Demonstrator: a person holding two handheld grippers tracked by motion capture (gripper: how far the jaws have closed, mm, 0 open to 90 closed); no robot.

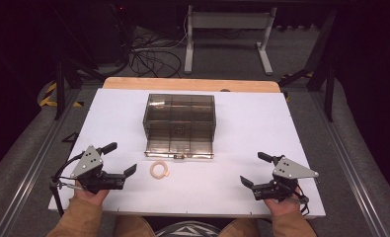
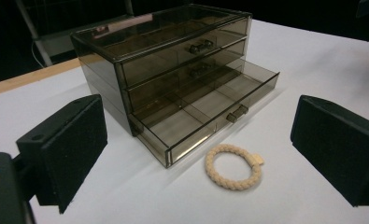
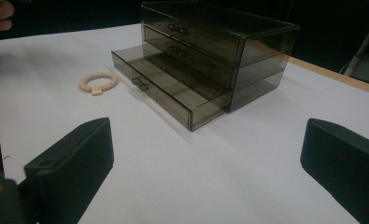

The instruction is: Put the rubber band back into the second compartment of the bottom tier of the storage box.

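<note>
A: Two tools rest low near the person's edge of the white desk (image 1: 261,123) in the high view, the left tool (image 1: 120,159) and the right tool (image 1: 255,169), both with jaws spread wide and nothing between them. Why is the bottom drawer (image 1: 179,146) of the smoky plastic organizer (image 1: 179,116) pulled out?

B: My guess is that it stands ready to receive the cream braided ring (image 1: 159,170), which lies just in front of the drawer, ahead and to the inner side of the left tool. Each hand grips from behind, forearms coming straight in, tools angled inward toward the box.

A: And the left gripper view?

B: The left tool (image 2: 198,154) has jaws far apart; the ring (image 2: 234,166) sits between them and a little ahead, close to the open drawer (image 2: 205,114) but apart from it, I think.

A: The right gripper view?

B: The right tool (image 3: 205,172) is equally open and empty. The organizer (image 3: 219,51) lies ahead, and the ring (image 3: 98,82) is farther off to the left, beyond the drawer (image 3: 166,95).
</note>
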